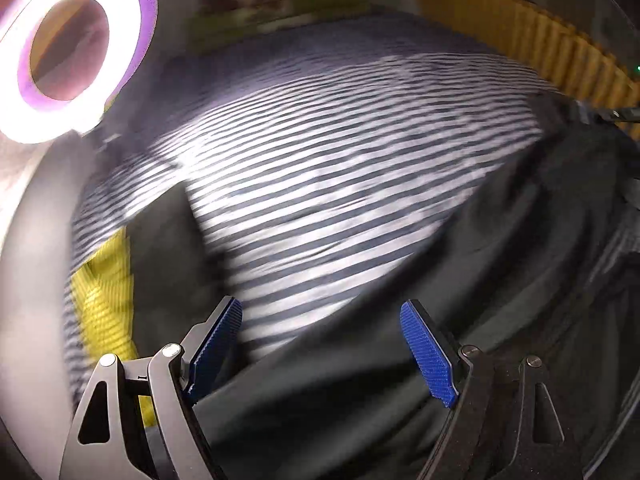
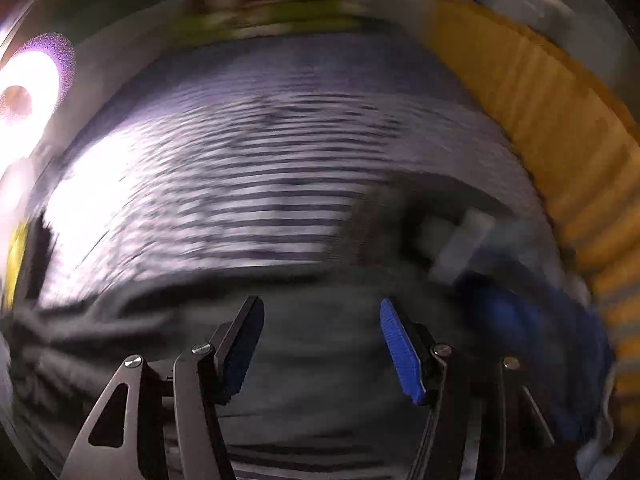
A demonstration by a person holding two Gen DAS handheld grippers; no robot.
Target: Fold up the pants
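Dark grey pants lie crumpled on a striped black-and-white sheet, filling the lower right of the left wrist view. My left gripper hangs just above the pants' edge, its blue pads wide apart and nothing between them. In the blurred right wrist view the pants stretch across the lower half below my right gripper, which stands open and empty. The other gripper shows as a blurred grey and blue shape on the right.
A bright ring light stands at the upper left. A yellow ribbed panel runs along the far right edge of the bed. Yellow ribbed material shows at the near left. The striped sheet spreads ahead.
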